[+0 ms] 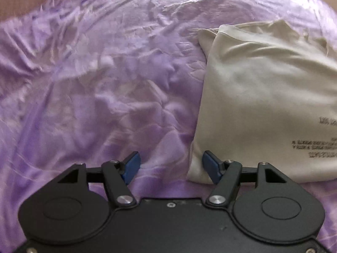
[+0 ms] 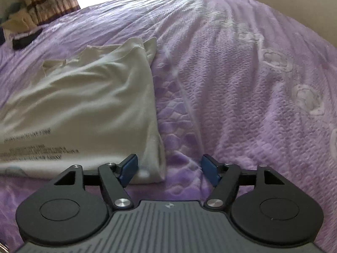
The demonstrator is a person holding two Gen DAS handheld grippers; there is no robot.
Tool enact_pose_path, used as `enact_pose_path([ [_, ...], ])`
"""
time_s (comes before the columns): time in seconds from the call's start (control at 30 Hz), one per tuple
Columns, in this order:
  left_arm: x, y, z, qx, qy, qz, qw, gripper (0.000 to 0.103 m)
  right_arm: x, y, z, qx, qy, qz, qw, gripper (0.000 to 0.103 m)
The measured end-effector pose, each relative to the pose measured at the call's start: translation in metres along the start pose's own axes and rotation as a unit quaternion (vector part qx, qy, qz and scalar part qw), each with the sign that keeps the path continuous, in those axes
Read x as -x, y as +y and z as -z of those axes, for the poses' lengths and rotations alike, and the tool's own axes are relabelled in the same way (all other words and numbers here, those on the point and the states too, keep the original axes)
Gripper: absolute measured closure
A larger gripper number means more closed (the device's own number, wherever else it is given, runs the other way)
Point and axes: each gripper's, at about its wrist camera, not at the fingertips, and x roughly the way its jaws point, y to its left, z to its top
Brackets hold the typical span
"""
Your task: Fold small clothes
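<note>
A cream garment (image 1: 263,97) with black printed text lies partly folded on the purple bedspread (image 1: 94,94). In the left wrist view it fills the right side. My left gripper (image 1: 171,167) is open and empty, just off the garment's near left corner, with the right blue fingertip (image 1: 210,166) over its edge. In the right wrist view the garment (image 2: 84,105) lies at the left. My right gripper (image 2: 169,169) is open and empty at the garment's near right corner, which lies between the jaws beside the left fingertip (image 2: 129,168).
The purple bedspread (image 2: 242,84) spreads wide to the right of the garment. Dark and cream clothes (image 2: 21,33) lie at the far left edge of the bed. Striped curtains (image 2: 48,0) hang behind it.
</note>
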Motion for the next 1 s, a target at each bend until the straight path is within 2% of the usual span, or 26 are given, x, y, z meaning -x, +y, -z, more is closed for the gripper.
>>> enact_pose_path([
  [0.03, -0.005, 0.0, 0.001, 0.002, 0.003, 0.005, 1.0, 0.034, 0.0, 0.001, -0.001, -0.003, 0.0, -0.007, 1.0, 0.02],
  [0.13, -0.001, -0.017, 0.004, -0.06, -0.013, -0.004, 0.9981, 0.038, -0.011, 0.012, -0.005, 0.005, 0.002, -0.011, 1.0, 0.018],
  [0.2, 0.0, -0.02, 0.004, -0.052, -0.02, 0.022, 0.9982, 0.04, -0.014, 0.02, -0.004, 0.017, 0.001, 0.0, 1.0, 0.017],
  [0.27, 0.001, -0.025, 0.005, -0.048, -0.031, 0.032, 0.9979, 0.043, -0.018, 0.031, -0.001, 0.04, 0.003, 0.005, 0.999, 0.023],
  [0.3, 0.0, -0.027, 0.005, -0.047, -0.031, 0.03, 0.998, 0.044, -0.022, 0.037, -0.001, 0.054, 0.009, 0.013, 0.998, 0.028],
  [0.33, -0.003, -0.026, 0.004, -0.044, -0.031, 0.03, 0.9981, 0.045, -0.024, 0.044, -0.001, 0.069, 0.009, 0.024, 0.997, 0.039],
  [0.37, -0.004, -0.025, 0.003, -0.041, -0.034, 0.031, 0.9981, 0.053, -0.023, 0.049, -0.002, 0.079, 0.005, 0.03, 0.996, 0.047],
  [0.4, 0.0, -0.023, 0.003, -0.029, -0.04, 0.031, 0.9983, 0.1, -0.022, 0.053, -0.003, 0.086, -0.001, 0.031, 0.996, 0.074],
  [0.43, 0.008, -0.016, 0.001, 0.002, -0.051, 0.029, 0.9983, 0.098, -0.021, 0.056, -0.004, 0.091, -0.004, 0.033, 0.995, 0.094],
  [0.5, 0.018, 0.006, -0.002, 0.064, -0.057, 0.066, 0.9941, 0.098, -0.019, 0.06, -0.007, 0.104, 0.001, 0.031, 0.994, 0.095],
  [0.57, 0.024, 0.019, -0.004, 0.083, -0.058, 0.085, 0.9912, 0.099, -0.01, 0.057, -0.008, 0.113, -0.001, 0.029, 0.993, 0.095],
  [0.6, 0.031, 0.022, -0.004, 0.086, -0.065, 0.078, 0.9911, 0.103, 0.0, 0.053, -0.01, 0.105, -0.009, 0.022, 0.994, 0.095],
  [0.67, 0.052, 0.019, -0.004, 0.065, -0.109, 0.016, 0.9919, 0.103, 0.019, 0.045, -0.015, 0.089, -0.027, 0.002, 0.996, 0.095],
  [0.7, 0.062, 0.023, -0.003, 0.07, -0.133, -0.007, 0.9886, 0.103, 0.03, 0.042, -0.019, 0.077, -0.037, -0.008, 0.996, 0.096],
  [0.73, 0.069, 0.033, -0.005, 0.089, -0.14, 0.009, 0.9862, 0.103, 0.039, 0.041, -0.023, 0.075, -0.043, -0.015, 0.996, 0.096],
  [0.8, 0.069, 0.046, -0.008, 0.11, -0.109, 0.068, 0.9856, 0.103, 0.047, 0.047, -0.028, 0.094, -0.032, -0.004, 0.995, 0.096],
  [0.87, 0.067, 0.047, -0.004, 0.105, -0.087, 0.082, 0.9873, 0.102, 0.046, 0.051, -0.028, 0.11, -0.023, 0.024, 0.993, 0.096],
  [0.9, 0.064, 0.044, -0.002, 0.092, -0.076, 0.085, 0.9892, 0.09, 0.043, 0.052, -0.027, 0.112, -0.015, 0.028, 0.993, 0.096],
  [0.93, 0.061, 0.04, 0.002, 0.085, -0.071, 0.083, 0.9903, 0.067, 0.038, 0.054, -0.024, 0.121, -0.01, 0.029, 0.992, 0.096],
  [0.97, 0.057, 0.036, 0.005, 0.078, -0.067, 0.088, 0.9907, 0.061, 0.034, 0.056, -0.02, 0.127, -0.007, 0.034, 0.991, 0.096],
  [1.0, 0.053, 0.031, 0.007, 0.071, -0.066, 0.101, 0.9902, 0.06, 0.028, 0.058, -0.015, 0.134, 0.001, 0.046, 0.99, 0.096],
])
